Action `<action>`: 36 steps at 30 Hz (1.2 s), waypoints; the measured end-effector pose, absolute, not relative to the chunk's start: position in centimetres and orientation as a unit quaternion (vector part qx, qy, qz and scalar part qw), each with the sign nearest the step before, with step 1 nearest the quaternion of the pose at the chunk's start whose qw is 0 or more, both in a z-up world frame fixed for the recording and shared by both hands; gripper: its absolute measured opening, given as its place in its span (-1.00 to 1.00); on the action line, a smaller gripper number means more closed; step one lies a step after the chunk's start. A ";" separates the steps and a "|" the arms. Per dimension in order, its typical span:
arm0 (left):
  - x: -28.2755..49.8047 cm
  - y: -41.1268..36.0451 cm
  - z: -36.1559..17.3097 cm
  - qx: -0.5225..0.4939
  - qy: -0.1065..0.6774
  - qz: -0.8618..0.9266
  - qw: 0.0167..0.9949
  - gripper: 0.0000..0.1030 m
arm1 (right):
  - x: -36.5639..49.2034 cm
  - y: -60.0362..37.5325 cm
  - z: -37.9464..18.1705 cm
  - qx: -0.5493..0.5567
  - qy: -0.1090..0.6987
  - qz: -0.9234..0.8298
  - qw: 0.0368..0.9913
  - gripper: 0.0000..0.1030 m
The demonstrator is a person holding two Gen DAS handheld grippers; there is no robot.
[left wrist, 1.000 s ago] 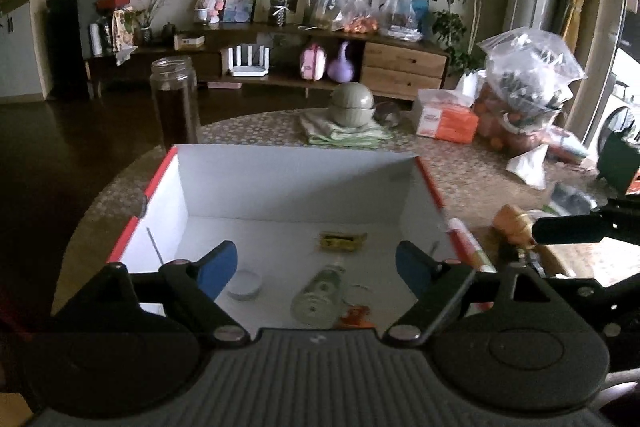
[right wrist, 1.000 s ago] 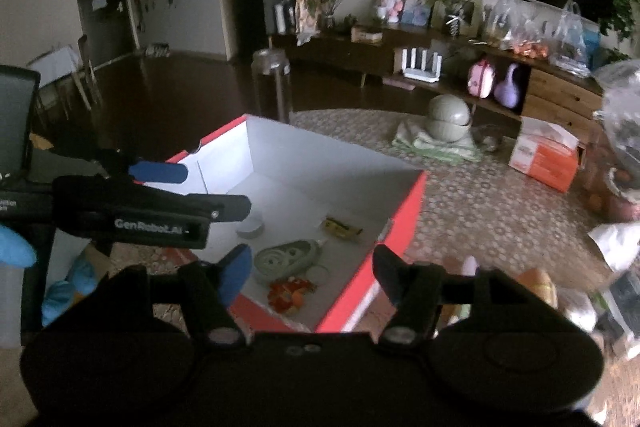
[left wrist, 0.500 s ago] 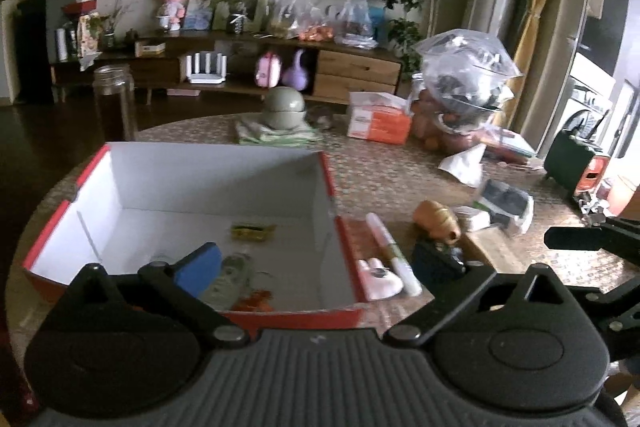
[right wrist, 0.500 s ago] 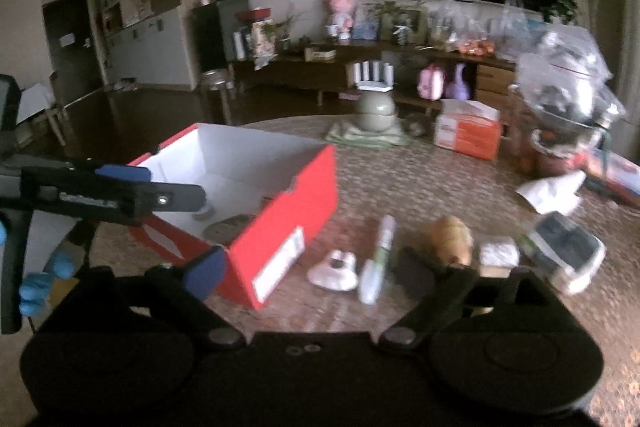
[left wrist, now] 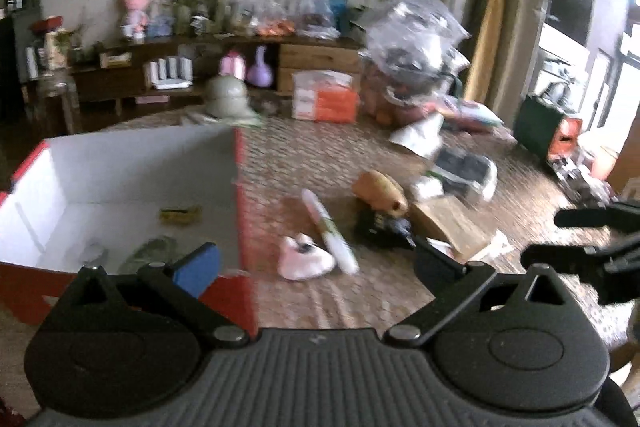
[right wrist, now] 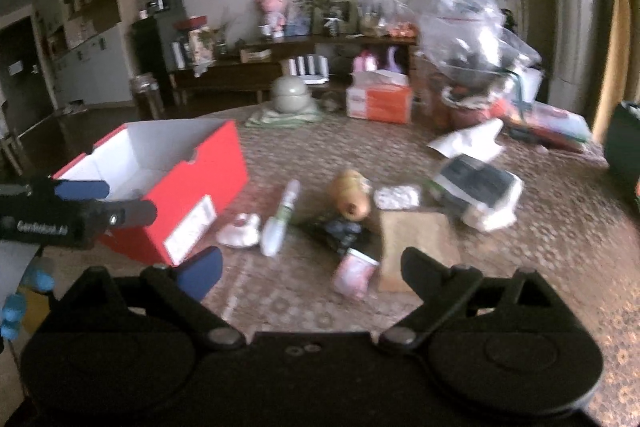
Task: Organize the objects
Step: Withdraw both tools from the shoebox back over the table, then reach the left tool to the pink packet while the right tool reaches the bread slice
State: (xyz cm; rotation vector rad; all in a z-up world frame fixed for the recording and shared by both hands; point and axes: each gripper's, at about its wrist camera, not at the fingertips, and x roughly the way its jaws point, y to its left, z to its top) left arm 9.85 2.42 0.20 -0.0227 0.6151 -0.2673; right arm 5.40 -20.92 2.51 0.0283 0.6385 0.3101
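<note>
**Red box on the patterned table, loose bits beside it**

Red box (right wrist: 160,195) sits open at the table's (right wrist: 560,247) left side, a few small items lying inside. Just right of it lie a white marker (left wrist: 330,231), a pink-white piece (left wrist: 306,259) and a tan wooden object (left wrist: 380,193). Left gripper (left wrist: 316,259) and right gripper (right wrist: 310,263) both hover spread wide, jaws having just been opening, nothing between them.
</note>
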 end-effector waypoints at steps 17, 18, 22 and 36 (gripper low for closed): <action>11.3 -6.8 -4.0 0.007 0.328 -0.199 0.923 1.00 | 8.5 -27.4 0.7 0.012 0.332 0.086 0.939 0.86; 11.5 -7.4 -4.4 0.014 0.329 -0.199 0.923 1.00 | 8.9 -27.6 0.5 0.013 0.335 0.083 0.939 0.86; 12.5 -8.8 -5.4 0.022 0.333 -0.204 0.920 1.00 | 10.9 -28.0 -0.7 0.013 0.353 0.070 0.933 0.86; 17.5 -10.5 -9.5 0.018 0.380 -0.183 0.907 0.98 | 17.2 -26.8 -4.3 0.033 0.405 0.071 0.911 0.81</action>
